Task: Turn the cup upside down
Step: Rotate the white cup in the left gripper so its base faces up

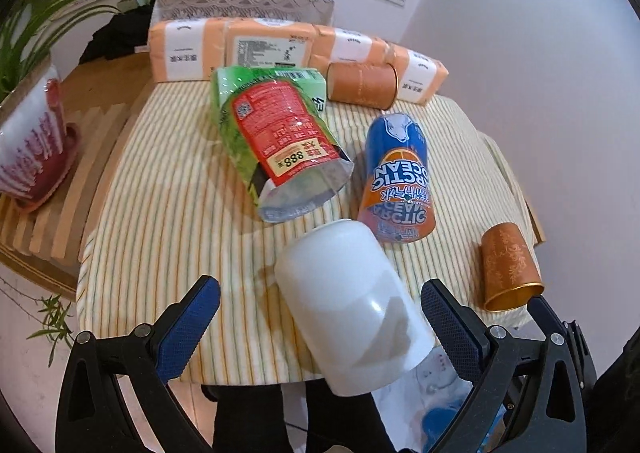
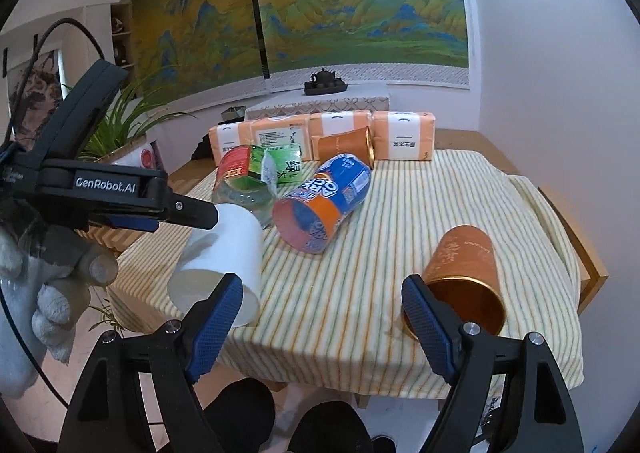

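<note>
Left wrist view: white smooth ceramic-looking cup point(image 1: 352, 305) on its side at the striped cloth's point(image 1: 168, 213) near edge, between the spread left gripper point(image 1: 320, 323); right gripper point(image 2: 322, 317) likewise spread, empty; probably rigid, slippery, breakable, best gripped mid-wall; blue-orange "ARCTIC OCEAN" can point(image 1: 396, 177) beyond.

A plain white cup point(image 1: 352, 305) lies on a cream cloth point(image 1: 168, 213) striped yellow and green. Centre frame, the can point(image 1: 394, 177) is blue and orange; the pouch point(image 1: 276, 133) green and red; gripper pads point(image 1: 188, 327) blue.
</note>
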The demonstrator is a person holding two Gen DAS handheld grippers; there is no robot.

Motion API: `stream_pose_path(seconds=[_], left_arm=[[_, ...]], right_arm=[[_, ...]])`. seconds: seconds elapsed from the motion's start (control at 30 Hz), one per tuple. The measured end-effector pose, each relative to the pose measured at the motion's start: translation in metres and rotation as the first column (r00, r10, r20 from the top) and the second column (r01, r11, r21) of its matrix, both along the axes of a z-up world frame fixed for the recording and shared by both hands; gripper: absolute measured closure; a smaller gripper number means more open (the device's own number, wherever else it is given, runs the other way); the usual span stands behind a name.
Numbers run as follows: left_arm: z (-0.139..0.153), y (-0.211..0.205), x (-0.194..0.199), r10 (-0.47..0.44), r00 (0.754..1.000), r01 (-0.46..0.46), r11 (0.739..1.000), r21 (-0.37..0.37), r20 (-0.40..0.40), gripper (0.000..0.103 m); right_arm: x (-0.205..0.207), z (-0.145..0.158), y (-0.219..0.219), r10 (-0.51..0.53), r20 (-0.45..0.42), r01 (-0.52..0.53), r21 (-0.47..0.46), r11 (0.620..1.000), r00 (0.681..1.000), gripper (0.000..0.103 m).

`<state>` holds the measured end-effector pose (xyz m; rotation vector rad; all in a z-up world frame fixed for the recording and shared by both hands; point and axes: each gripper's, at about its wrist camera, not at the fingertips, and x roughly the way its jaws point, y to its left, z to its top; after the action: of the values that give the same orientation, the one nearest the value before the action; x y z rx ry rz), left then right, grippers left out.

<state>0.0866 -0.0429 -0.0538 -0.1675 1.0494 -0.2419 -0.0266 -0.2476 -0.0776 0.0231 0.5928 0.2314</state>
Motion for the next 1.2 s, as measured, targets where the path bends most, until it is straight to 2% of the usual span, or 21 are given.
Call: stream_pose_path(seconds=[0.17,0.53,0.6,0.63,1.2], left_arm=[[-0.006,0.000,0.014,0.003,0.998,-0.003,1.000,0.001,-0.055,0.003],[-0.016,-0.003,0.028,0.000,0.995,-0.001,1.000,-0.011,-0.100,0.003],[-0.018,-0.004,0.030,-0.001,0.994,0.000,1.000,-0.012,-0.111,0.010],[-0.019,-0.005,0.033,-0.006,0.992,0.004,1.000,-0.017,-0.124,0.013],[-0.038,-0.012,0.048,-0.017,0.980,-0.005,0.994,-0.109,-0.200,0.013]], right_arm=[[0.002,0.001,-0.005,-0.007,-0.003,0.007,0.005,1.000,1.000,0.024],[0.001,0.003,-0.004,-0.030,0.008,0.031,-0.016,0.999,1.000,0.024],[0.000,0.003,-0.005,-0.033,0.009,0.033,-0.017,0.999,0.999,0.024],[0.000,0.003,-0.005,-0.034,0.008,0.035,-0.017,0.999,0.999,0.024],[-0.004,0.005,-0.011,-0.057,0.012,0.057,-0.016,0.998,0.998,0.024]])
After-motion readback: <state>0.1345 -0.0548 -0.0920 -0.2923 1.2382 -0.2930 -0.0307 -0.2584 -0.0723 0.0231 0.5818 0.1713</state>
